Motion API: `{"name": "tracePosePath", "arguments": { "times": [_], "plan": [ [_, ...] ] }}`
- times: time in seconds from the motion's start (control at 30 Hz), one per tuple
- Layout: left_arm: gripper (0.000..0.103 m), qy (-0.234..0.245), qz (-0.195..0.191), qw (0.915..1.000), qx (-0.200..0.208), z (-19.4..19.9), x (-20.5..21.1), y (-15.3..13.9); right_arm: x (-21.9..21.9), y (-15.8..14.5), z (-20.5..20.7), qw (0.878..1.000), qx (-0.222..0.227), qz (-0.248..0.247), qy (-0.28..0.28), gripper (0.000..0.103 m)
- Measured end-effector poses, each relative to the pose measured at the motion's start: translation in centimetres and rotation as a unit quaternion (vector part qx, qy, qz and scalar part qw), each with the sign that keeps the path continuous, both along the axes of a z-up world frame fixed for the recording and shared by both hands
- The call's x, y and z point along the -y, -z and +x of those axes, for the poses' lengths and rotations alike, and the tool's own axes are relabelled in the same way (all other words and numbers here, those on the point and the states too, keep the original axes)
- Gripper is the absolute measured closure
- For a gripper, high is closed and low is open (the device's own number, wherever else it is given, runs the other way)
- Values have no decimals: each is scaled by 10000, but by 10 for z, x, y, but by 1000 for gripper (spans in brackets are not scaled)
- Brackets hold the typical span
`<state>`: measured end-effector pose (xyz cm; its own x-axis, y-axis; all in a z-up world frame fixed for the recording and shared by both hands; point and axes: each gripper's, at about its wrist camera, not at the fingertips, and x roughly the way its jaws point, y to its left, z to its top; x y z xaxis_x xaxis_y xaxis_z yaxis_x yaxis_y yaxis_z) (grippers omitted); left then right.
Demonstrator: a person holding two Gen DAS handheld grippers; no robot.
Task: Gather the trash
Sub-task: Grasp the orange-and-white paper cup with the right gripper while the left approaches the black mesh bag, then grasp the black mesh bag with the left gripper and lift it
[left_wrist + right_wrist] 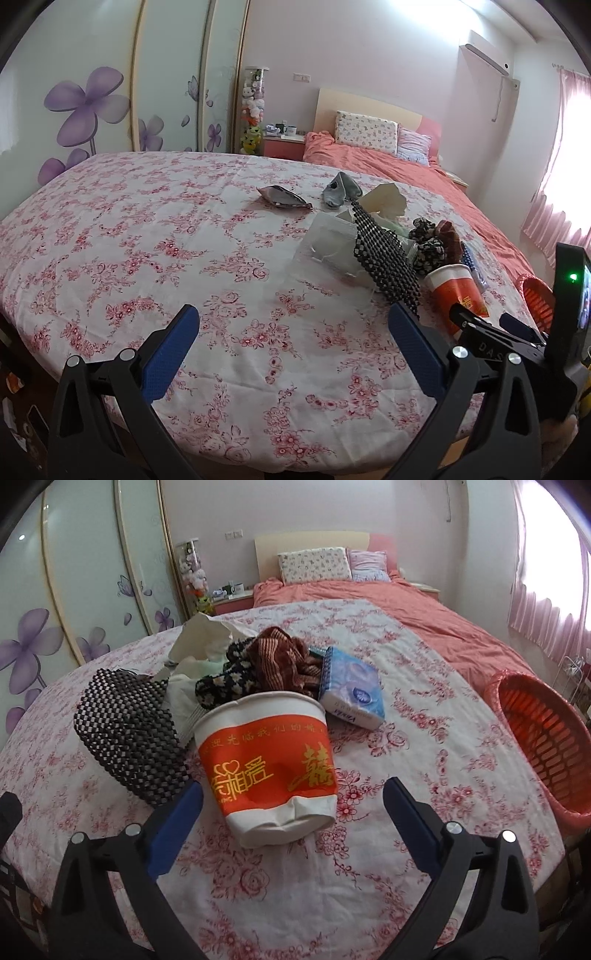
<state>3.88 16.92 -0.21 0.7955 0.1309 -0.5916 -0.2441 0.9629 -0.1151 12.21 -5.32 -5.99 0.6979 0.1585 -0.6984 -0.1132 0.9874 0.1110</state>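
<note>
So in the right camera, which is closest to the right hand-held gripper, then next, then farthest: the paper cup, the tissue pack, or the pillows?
1. Paper cup: lying crushed on the bedspread, just ahead of the right hand-held gripper, slightly left.
2. Tissue pack: behind the cup, a little to the right.
3. Pillows: far back at the headboard.

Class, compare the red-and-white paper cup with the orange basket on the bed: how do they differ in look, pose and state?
The paper cup has solid, dented walls with gold lettering; the orange basket has slotted, unprinted walls. The cup lies between the open right gripper fingers; the basket sits apart at the bed's right edge. The basket looks much larger than the cup. Both are tipped and lie on the floral sheet.
</note>
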Motion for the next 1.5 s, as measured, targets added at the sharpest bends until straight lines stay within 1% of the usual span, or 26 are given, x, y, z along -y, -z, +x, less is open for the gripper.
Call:
{"name": "tracePosePath", "arguments": {
  "times": [0.2,0.3,0.33,0.37,0.47,0.57,0.67,0.73,0.8,0.83,0.9,0.97,1.07,1.1,1.23,1.3,1.33,1.37,1.4,1.43,1.47,1.5],
  "plan": [
    [2,108,7,9999,-24,2,1,1,-3,1,6,10000,20,56,-61,15],
    [2,141,-25,9999,-49,4,2,3,-6,1,8,9999,15,41,-143,25],
    [2,149,-34,9999,-55,4,3,3,-7,1,8,9998,-5,19,-176,30],
    [2,158,-42,9998,-59,4,3,3,-8,2,8,9998,-14,-3,-194,32],
    [2,209,-71,9997,-82,5,5,5,-10,2,6,9997,32,-58,-226,32],
    [3,307,-151,9993,-115,8,7,6,-5,0,1,9997,9,48,-234,32],
    [4,433,-239,9987,-142,13,11,7,2,-3,-3,9998,63,44,-166,32],
    [9,509,-271,9982,-154,19,14,6,10,-5,-9,9999,108,19,-103,32],
    [17,591,-316,9976,-169,26,17,5,16,-6,-13,9999,152,-5,-47,32],
    [19,647,-366,9971,-187,31,18,4,19,-7,-14,9999,163,-8,-26,32],
    [26,717,-458,9962,-209,41,20,3,27,-8,-18,9998,184,4,33,32],
    [30,754,-536,9954,-233,54,20,1,33,-9,-20,9998,185,25,73,32],
    [33,739,-533,9955,-245,68,21,0,42,-9,-23,9997,164,54,146,32],
    [38,728,-507,9957,-280,72,22,0,43,-8,-23,9997,157,56,164,32],
    [49,749,-553,9943,-516,87,21,7,48,-6,-27,9997,132,81,206,32],
    [63,777,-588,9934,-599,92,21,9,50,-6,-28,9997,137,75,204,32],
    [67,785,-594,9931,-633,94,21,10,51,-6,-29,9997,141,71,206,32],
    [75,788,-605,9929,-652,94,22,10,52,-7,-30,9996,153,64,208,32],
    [81,793,-626,9927,-655,95,22,10,53,-7,-30,9996,167,61,214,32],
    [84,822,-662,9924,-632,94,22,9,54,-8,-31,9996,174,63,220,32],
    [90,857,-679,9921,-608,94,24,7,55,-9,-31,9995,185,69,230,32],
    [91,896,-684,9920,-570,91,25,5,56,-10,-32,9995,201,74,238,32]
  ]
}}
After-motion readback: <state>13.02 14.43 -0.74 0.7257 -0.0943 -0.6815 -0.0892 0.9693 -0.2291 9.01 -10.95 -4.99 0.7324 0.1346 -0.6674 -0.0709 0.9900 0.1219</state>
